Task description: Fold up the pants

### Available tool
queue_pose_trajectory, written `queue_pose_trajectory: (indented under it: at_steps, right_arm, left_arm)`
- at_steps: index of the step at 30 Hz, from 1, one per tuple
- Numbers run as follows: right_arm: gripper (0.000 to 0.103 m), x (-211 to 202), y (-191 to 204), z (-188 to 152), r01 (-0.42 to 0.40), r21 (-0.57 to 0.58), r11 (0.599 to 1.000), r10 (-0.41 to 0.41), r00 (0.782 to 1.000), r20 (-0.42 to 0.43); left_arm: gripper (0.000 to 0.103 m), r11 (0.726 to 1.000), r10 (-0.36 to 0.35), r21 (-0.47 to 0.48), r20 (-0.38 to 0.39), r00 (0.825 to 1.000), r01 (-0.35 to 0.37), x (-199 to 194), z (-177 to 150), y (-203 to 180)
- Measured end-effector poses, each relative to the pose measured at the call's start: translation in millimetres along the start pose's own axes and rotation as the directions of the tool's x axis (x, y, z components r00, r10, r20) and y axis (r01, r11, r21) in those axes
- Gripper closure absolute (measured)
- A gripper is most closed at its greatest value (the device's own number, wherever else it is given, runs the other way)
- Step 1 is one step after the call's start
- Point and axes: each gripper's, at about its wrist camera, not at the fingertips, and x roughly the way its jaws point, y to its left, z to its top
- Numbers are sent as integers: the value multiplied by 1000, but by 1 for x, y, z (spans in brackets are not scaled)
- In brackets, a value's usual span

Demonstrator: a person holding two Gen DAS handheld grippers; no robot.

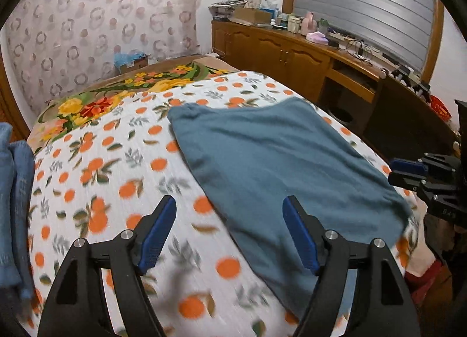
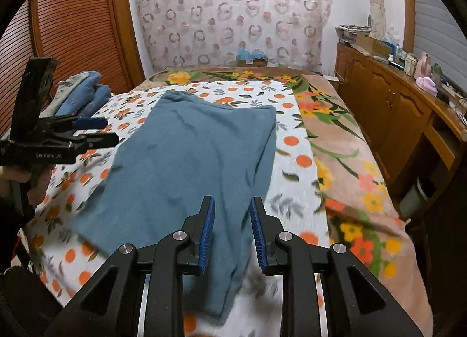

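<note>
The teal pants point(image 2: 192, 159) are lying folded on the orange-print sheet point(image 1: 96, 179) of the bed, apparently finished or needing one last fold. The left gripper point(image 1: 229, 232) is hanging wide open at their 9 o'clock edge, and the right gripper point(image 2: 232, 232) is hovering part-open over their 6 o'clock end, both empty.

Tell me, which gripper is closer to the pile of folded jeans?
Left. The left gripper hovers beside the folded jeans on their side; the right gripper sits across the teal pants.

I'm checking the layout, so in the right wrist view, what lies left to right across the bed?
Stack of blue clothes → teal pants → orange-print sheet → floral blanket → wooden cabinet.
</note>
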Motion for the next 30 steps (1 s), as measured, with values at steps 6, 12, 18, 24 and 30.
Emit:
queue_pose_trajectory:
  at_steps: [6, 12, 18, 24, 30]
  right_arm:
    - [77, -16, 4, -17, 4, 11, 1000, -4, 1000, 1]
    - [77, -20, 5, -29, -7, 40, 999, 8, 1000, -21]
    - [84, -17, 9, -29, -24, 53, 998, 26, 999, -34]
    - [94, -31, 15, -30, -30, 31, 999, 30, 1000, 4]
    - [94, -28, 15, -39, -22, 45, 999, 23, 1000, -21]
  left_arm:
    - [27, 1000, -5, 15, -20, 1000, 5, -13, -27, -20]
    - [27, 1000, -25, -4, -20, 999, 25, -22, -41, -26]
    - [27, 999, -47, -3, -40, 998, 46, -20, -52, -37]
    - [27, 999, -51, 2, -50, 997, 51, -17, -56, -44]
    - [27, 999, -54, 2, -53, 997, 54, -17, -58, -46]
